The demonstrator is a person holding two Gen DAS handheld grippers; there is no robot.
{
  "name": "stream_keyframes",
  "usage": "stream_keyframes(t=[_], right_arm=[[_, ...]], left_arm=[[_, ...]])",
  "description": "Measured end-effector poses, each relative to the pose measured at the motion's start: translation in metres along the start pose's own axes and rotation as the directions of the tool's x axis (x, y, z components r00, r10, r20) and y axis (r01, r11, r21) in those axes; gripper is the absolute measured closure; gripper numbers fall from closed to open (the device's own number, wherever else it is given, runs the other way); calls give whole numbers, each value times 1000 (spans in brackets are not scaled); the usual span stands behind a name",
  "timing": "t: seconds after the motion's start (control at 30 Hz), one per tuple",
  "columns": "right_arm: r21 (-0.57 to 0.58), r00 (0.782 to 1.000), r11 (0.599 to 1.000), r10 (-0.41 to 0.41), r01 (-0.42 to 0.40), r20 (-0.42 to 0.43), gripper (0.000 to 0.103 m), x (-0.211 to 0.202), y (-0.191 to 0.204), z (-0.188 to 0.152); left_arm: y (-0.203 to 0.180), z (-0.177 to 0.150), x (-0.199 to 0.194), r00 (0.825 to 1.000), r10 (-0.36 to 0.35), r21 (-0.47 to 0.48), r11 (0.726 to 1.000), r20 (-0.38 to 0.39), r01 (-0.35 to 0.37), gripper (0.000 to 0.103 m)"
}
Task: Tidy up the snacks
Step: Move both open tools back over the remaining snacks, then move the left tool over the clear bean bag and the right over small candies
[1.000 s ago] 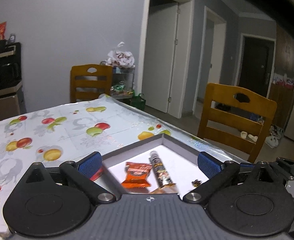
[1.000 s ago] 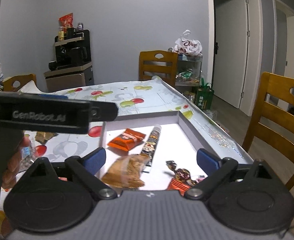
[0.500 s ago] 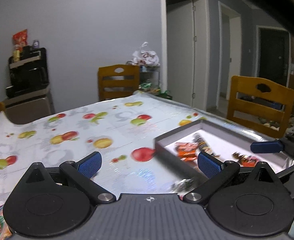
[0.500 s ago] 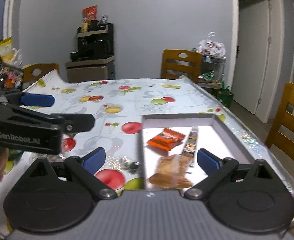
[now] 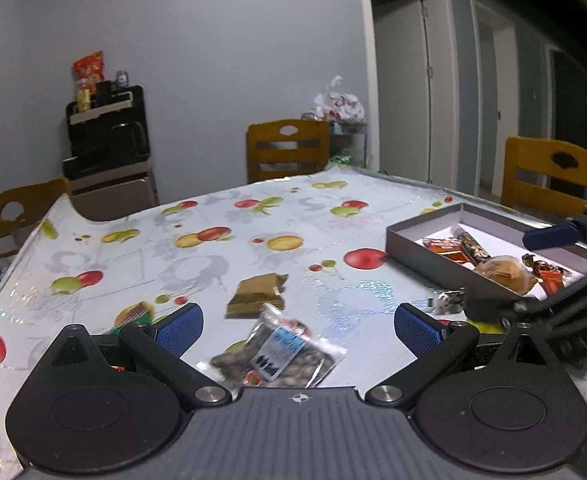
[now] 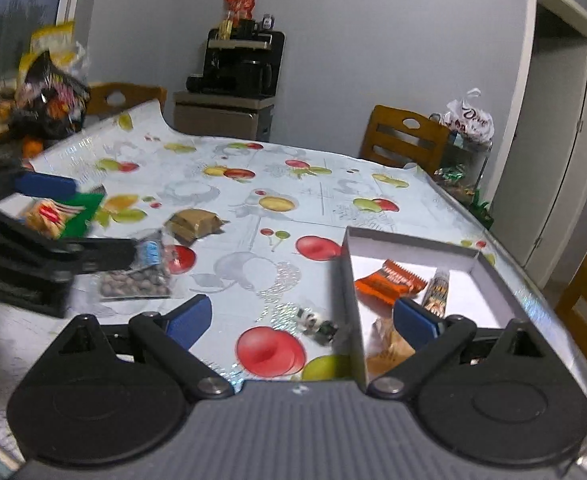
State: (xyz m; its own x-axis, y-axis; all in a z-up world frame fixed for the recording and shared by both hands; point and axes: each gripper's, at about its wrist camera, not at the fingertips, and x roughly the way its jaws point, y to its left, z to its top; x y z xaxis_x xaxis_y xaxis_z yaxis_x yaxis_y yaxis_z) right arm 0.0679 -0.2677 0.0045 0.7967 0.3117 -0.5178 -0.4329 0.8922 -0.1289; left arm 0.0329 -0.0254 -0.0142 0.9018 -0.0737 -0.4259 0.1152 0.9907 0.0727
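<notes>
Snacks lie scattered on a table covered with a glossy fruit-print cloth. Left to right: a green-and-yellow cracker packet sits at the far left, partly behind the left gripper's frame in the right wrist view. A clear plastic bag of dark round nuts with a blue label lies flat between the spread fingers of the left gripper, which hovers above it, released, grasping nothing. Just beyond the bag sits a brown flat paper-wrapped packet. Further right a small silver-and-dark wrapped candy rests on the cloth, just beside the left wall of a grey shallow cardboard box with white inside. Inside the box: an orange foil wafer packet, a long printed stick pack, a tan crinkled pastry bag, a brown twisted-foil candy. The right gripper is spread wide, empty, one finger over the cloth, the other over the box. Wooden chair stands behind the table.
</notes>
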Motion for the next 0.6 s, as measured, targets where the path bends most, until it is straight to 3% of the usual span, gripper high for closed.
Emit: stream_keyframes(t=[0.1, 0.23, 0.37, 0.6], right_arm=[[-51, 1000, 999, -11, 10, -15, 10, 14, 1, 8], [-143, 999, 990, 2, -10, -52, 31, 34, 12, 13], [-140, 993, 990, -8, -9, -114, 49, 59, 16, 14], [-120, 978, 993, -9, -16, -209, 52, 89, 16, 12]], left_arm=[[9, -7, -3, 999, -39, -49, 998, -2, 39, 0], [14, -19, -5, 998, -63, -96, 993, 14, 64, 0], [14, -27, 2, 998, -70, -110, 991, -4, 69, 0], [10, -35, 7, 995, -92, -107, 990, -34, 88, 0]])
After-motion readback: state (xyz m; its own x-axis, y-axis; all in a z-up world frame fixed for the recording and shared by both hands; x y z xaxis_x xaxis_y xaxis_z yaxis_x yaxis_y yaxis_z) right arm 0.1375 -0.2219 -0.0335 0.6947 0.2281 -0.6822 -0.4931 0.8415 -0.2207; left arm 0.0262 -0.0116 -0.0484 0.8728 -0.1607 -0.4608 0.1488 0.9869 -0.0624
